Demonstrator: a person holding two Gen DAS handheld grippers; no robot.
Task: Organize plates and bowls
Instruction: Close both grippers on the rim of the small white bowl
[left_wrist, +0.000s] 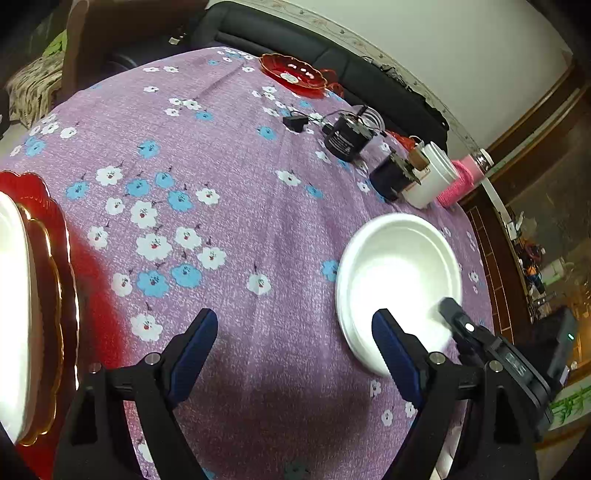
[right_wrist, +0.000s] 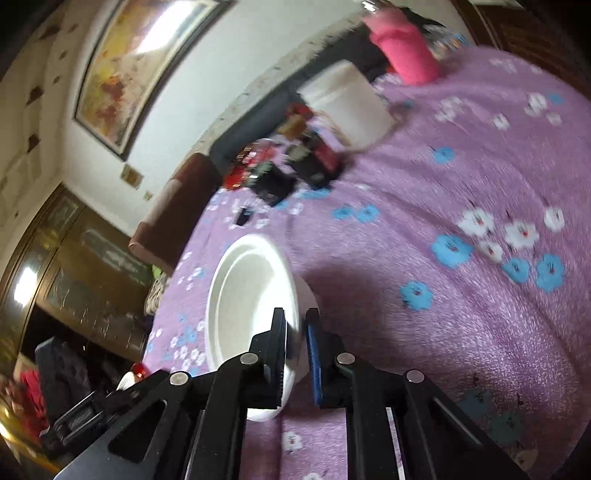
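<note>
A white bowl (left_wrist: 395, 273) sits on the purple flowered tablecloth (left_wrist: 229, 177) at the right. My right gripper (right_wrist: 297, 326) is shut on the near rim of this white bowl (right_wrist: 247, 295), one finger inside and one outside. In the left wrist view, the right gripper (left_wrist: 452, 314) reaches in from the lower right onto that rim. My left gripper (left_wrist: 295, 332) hangs open over bare cloth left of the bowl, nothing between its fingers. At the left edge a white plate (left_wrist: 11, 295) lies on a red gold-rimmed plate (left_wrist: 51, 258). A red dish (left_wrist: 291, 74) sits at the far side.
Beyond the bowl stand two black power adapters (left_wrist: 343, 140) with cables, a white cup (left_wrist: 432, 177) and a pink-sleeved bottle (left_wrist: 461, 181). A dark sofa (left_wrist: 280, 33) runs along the table's far edge. The table edge drops off at the right.
</note>
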